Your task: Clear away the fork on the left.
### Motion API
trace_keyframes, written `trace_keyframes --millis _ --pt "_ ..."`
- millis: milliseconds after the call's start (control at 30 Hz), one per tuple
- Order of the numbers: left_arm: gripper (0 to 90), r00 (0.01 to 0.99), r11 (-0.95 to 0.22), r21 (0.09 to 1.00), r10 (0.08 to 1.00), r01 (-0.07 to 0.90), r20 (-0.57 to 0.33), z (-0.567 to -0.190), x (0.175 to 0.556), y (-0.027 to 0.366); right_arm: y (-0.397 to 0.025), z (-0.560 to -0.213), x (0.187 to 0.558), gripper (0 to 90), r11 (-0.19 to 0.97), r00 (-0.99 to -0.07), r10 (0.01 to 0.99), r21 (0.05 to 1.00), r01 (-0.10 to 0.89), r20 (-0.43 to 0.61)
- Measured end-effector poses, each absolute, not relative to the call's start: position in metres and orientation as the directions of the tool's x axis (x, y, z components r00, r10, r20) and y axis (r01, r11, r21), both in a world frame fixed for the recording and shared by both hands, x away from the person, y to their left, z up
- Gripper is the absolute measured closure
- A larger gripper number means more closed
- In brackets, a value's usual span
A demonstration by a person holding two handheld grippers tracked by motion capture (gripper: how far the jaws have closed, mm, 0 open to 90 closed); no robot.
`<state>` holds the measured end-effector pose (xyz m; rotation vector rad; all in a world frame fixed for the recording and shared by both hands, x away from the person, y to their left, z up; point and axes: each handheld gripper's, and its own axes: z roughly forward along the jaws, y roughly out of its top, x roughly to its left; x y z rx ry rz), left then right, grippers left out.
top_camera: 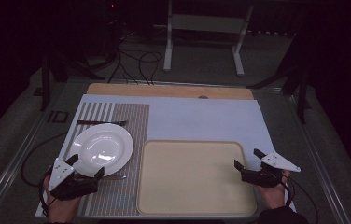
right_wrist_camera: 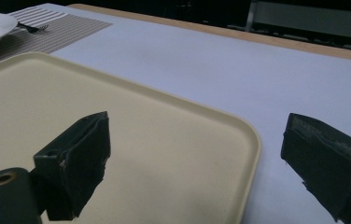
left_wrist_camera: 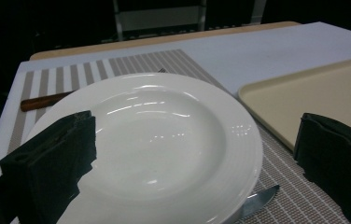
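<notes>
Plate (left_wrist_camera: 150, 144) hiding most of knife (left_wrist_camera: 257, 201), fork (top_camera: 102, 122) dim, left claw (top_camera: 86, 167) apart, right claw (top_camera: 247, 158) apart

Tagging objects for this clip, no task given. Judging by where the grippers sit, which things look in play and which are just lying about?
Likely in play:
plate, between left gripper jaws
tray, at right gripper

Lying about:
fork
knife
placemat

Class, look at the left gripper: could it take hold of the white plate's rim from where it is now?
Probably yes. The left gripper is open, its jaws straddling the near rim of the white plate, with nothing between them.
</notes>
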<state>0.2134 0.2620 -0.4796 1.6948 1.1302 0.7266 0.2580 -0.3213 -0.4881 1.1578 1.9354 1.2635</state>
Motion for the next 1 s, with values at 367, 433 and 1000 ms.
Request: trace_keyframes --millis 367,433,1000 --pt "0.0 0.376 -0.109 0.932 0.926 0.346 -0.031 -0.48 0.214 0.265 -0.322 -0.49 0.259 8.3 0.185 -0.469 0.883 0.912 0.366 0.009" --pt "0.0 0.369 -0.088 0.938 0.928 0.336 -0.044 -0.478 0.214 0.266 -0.322 -0.49 0.259 8.3 0.186 -0.467 0.884 0.911 0.367 0.007" --pt "0.0 0.391 -0.179 0.916 0.92 0.359 0.027 -0.457 0.233 0.278 -0.323 -0.49 0.257 8.3 0.191 -0.459 0.888 0.913 0.362 -0.003"
